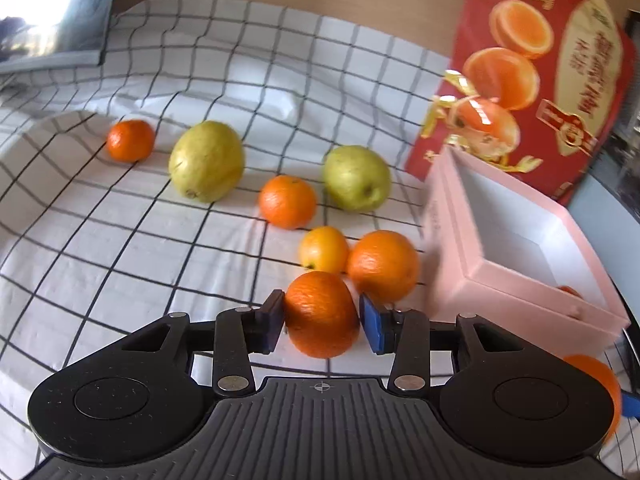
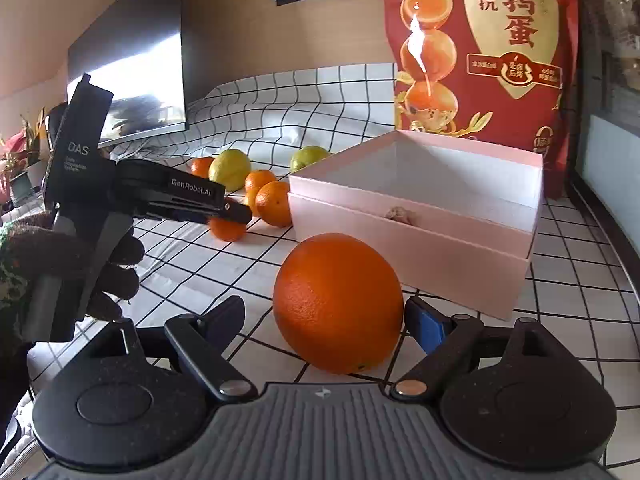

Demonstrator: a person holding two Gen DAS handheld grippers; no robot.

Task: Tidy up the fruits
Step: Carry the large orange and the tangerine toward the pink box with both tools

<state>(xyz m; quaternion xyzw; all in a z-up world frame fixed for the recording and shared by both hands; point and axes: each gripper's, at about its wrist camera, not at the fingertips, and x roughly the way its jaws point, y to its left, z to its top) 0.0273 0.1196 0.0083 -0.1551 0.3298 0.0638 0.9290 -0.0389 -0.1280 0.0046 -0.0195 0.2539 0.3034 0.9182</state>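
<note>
- Orange peel fills the lower centre of the left wrist view: a small orange [image 1: 322, 314] sits between the blue pads of the left gripper [image 1: 322, 318]. The left pad appears to touch the peel while a thin gap shows at the right pad, so the tongs stand narrow around the fruit without clearly clamping it.
- Lower centre of the right wrist view, a large orange [image 2: 338, 302] rests on the cloth between the fingers of the right gripper [image 2: 324, 320]. These tongs stand wide; the right pad sits at the peel and the left pad is well clear, so nothing is gripped.
- Both fruits lie just beside the pink box [image 2: 412, 232], which stands open at centre right, probably so each is only a short lift from going in.
- At the box's lower right corner in the left view, a sliver of orange [image 1: 570, 291] shows inside.
- Further up and left on the checked cloth [image 1: 120, 260] lie more oranges, a yellow-orange fruit [image 1: 324, 250] and two green pears [image 1: 206, 160] [image 1: 356, 178], loose and unsorted.
- Behind the box, upper right, stands a red printed bag [image 2: 480, 40].
- A gloved hand [image 2: 108, 264] at the left edge of the right view holds the left gripper's handle.
</note>
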